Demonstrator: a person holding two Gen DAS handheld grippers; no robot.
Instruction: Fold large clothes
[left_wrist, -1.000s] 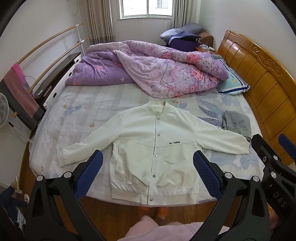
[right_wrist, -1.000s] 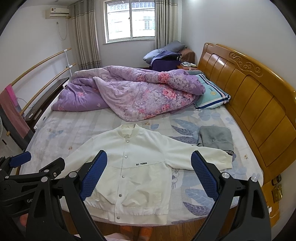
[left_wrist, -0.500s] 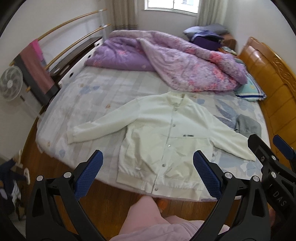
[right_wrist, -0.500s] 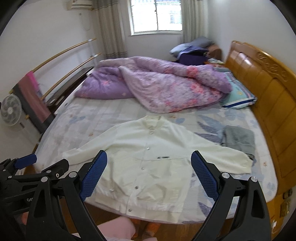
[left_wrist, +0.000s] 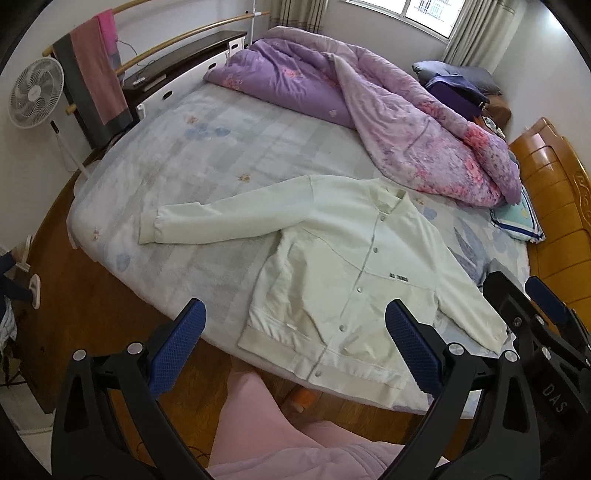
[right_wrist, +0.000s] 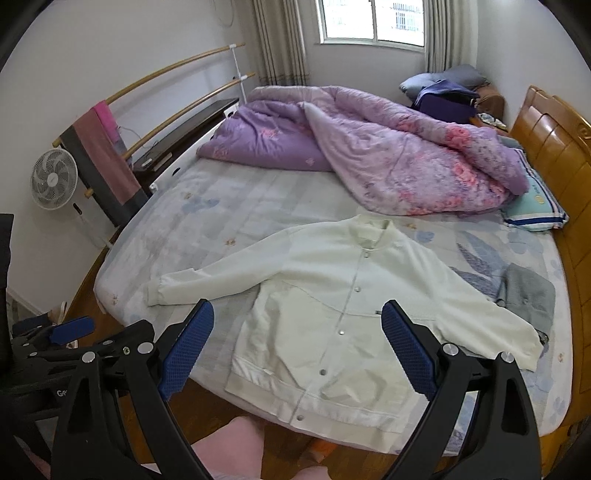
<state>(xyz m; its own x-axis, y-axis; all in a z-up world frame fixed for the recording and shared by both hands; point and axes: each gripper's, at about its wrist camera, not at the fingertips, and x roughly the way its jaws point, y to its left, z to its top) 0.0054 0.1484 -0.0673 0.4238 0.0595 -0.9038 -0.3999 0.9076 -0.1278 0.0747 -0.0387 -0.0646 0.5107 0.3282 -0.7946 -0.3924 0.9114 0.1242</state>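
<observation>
A white snap-button jacket (left_wrist: 354, 269) (right_wrist: 343, 295) lies flat, front up, near the front edge of the bed (left_wrist: 221, 155) (right_wrist: 229, 206), both sleeves spread out to the sides. My left gripper (left_wrist: 295, 336) hangs open above the bed's front edge, near the jacket's hem, holding nothing. My right gripper (right_wrist: 297, 339) is likewise open and empty, held in the air over the jacket's lower half. In the left wrist view the right gripper's black frame (left_wrist: 535, 332) shows at the right edge. In the right wrist view the left gripper's frame (right_wrist: 74, 343) shows at the lower left.
A rumpled purple floral quilt (left_wrist: 388, 122) (right_wrist: 388, 155) fills the bed's far side. A folded grey garment (right_wrist: 528, 299) lies by the jacket's right sleeve, a pillow (right_wrist: 535, 206) beyond it. A wooden headboard (right_wrist: 554, 155) bounds the right. A fan (left_wrist: 35, 92) and towel rack (left_wrist: 96, 88) stand left. A person's pink-clad legs (left_wrist: 266, 435) are below.
Both grippers have swung to the left and risen, so the jacket sits further right in both views and the fan and floor at the left have come into sight. Both stay open.
</observation>
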